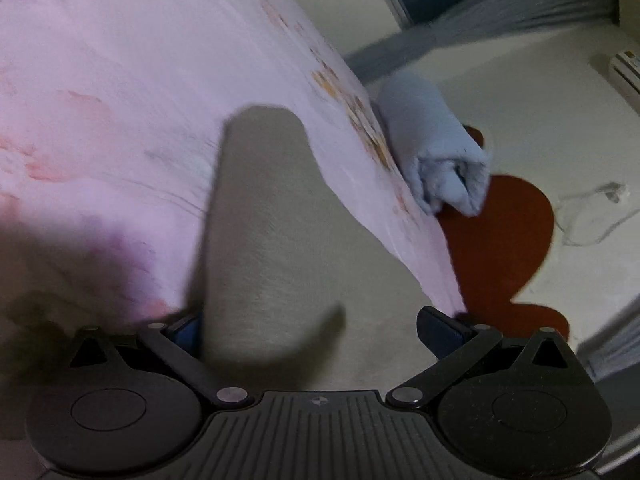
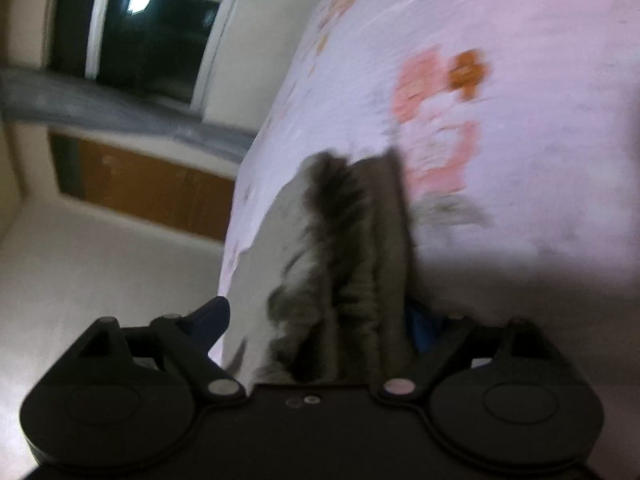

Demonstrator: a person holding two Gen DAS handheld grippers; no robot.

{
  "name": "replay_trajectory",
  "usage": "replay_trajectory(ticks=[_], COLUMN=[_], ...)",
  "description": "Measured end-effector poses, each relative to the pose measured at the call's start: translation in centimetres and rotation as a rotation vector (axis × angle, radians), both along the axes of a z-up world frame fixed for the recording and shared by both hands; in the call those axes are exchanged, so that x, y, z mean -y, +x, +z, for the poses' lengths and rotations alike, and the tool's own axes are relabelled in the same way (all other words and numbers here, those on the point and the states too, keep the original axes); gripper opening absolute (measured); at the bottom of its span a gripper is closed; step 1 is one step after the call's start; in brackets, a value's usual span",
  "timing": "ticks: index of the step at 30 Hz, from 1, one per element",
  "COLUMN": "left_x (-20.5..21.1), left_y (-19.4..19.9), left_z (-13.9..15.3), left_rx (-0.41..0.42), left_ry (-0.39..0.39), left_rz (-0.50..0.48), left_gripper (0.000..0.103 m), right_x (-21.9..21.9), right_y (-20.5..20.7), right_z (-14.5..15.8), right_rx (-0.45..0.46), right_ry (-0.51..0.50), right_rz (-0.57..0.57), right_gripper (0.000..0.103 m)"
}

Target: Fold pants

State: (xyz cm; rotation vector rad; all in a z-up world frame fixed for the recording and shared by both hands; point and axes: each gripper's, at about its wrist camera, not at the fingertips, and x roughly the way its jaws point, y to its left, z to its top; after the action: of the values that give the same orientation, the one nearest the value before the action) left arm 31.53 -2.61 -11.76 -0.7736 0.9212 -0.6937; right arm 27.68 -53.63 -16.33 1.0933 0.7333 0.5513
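Note:
Grey pants (image 1: 272, 240) lie on a pink flowered bedsheet (image 1: 120, 100). In the left wrist view one flat leg runs away from me between the wide-apart jaws of my left gripper (image 1: 312, 328), and the cloth covers part of the left fingertip (image 1: 184, 326). In the right wrist view the pants (image 2: 340, 248) are bunched in folds on the same sheet (image 2: 520, 120), lying between the jaws of my right gripper (image 2: 320, 320). Those jaws also stand wide and do not pinch the cloth. Both pictures are tilted and blurred.
A rolled light-blue cloth (image 1: 436, 148) sits at the bed's edge above a red-brown floor mat (image 1: 500, 240). A white cable (image 1: 592, 216) lies on the pale floor. A dark window (image 2: 148, 20), grey curtain (image 2: 120, 116) and wooden cabinet (image 2: 148, 192) lie beyond the bed.

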Motion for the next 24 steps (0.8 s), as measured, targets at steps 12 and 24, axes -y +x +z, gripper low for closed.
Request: replay_trajectory(ticks=[12,24], left_x=[1.1,0.4], left_y=[-1.2,0.3], left_z=[1.0,8.8], left_rx=[0.055,0.253], left_ry=[0.151,0.093], left_rz=[0.017,0.048], left_gripper=[0.025,0.022], right_x=[-0.6,-2.2], right_y=[0.8,2.9], right_z=[0.4,9.7], right_rx=[-0.024,0.167], right_ry=[-0.094,-0.163], right_rz=[0.007,0.060], right_gripper=[0.043,0.040])
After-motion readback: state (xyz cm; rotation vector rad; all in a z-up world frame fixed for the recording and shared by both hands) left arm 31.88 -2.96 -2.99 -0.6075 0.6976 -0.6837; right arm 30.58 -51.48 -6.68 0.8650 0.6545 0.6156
